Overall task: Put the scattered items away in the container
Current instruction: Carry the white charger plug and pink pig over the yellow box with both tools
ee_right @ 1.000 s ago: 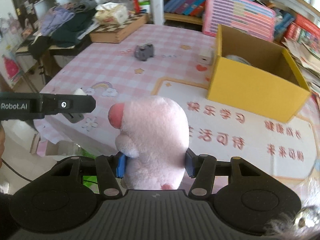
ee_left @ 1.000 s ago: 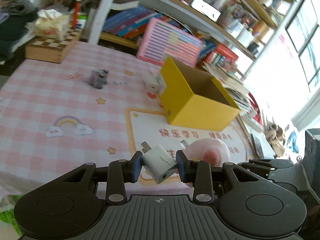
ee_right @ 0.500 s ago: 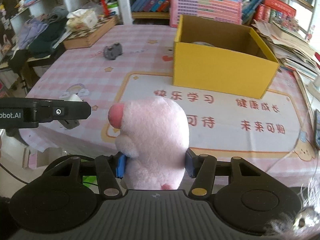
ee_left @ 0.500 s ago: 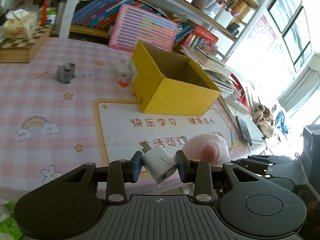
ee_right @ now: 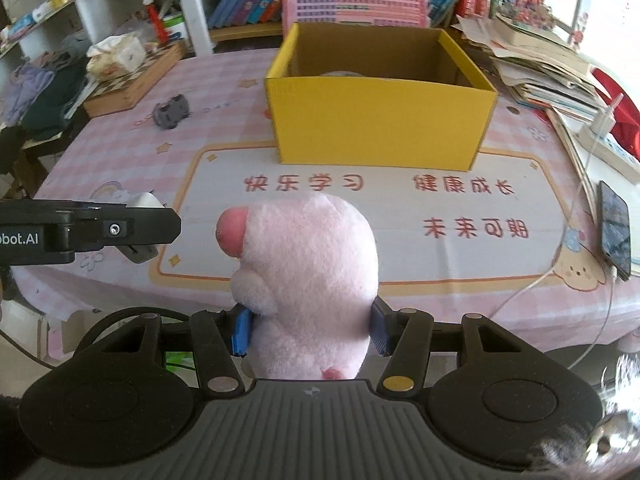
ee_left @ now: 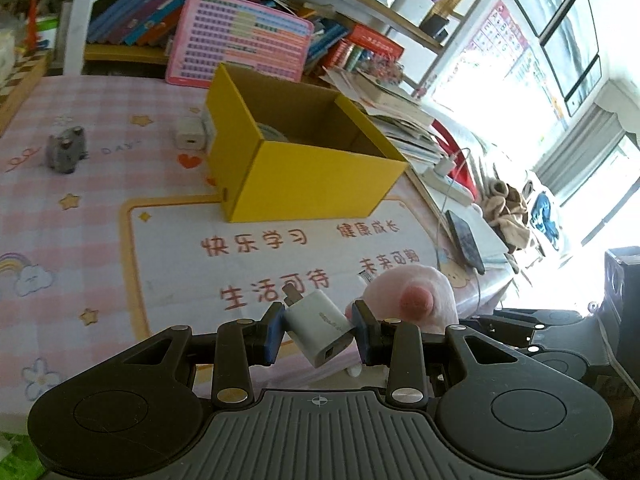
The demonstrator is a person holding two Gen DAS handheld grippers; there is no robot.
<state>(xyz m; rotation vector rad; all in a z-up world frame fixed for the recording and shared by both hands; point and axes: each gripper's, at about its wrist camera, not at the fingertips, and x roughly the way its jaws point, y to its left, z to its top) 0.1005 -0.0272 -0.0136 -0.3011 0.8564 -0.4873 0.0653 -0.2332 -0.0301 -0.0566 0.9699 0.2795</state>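
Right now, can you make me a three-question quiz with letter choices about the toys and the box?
1. Where does the small grey toy lie?
A. inside the box
B. on the pink checked tablecloth
C. in a gripper

2. What colour is the open cardboard box?
A. yellow
B. blue
C. green

3. What does the right gripper hold?
A. nothing
B. a phone
C. the pink plush pig

Answers: B, it sits on the cloth left of the box; A, its walls are yellow; C, both fingers squeeze the pig.
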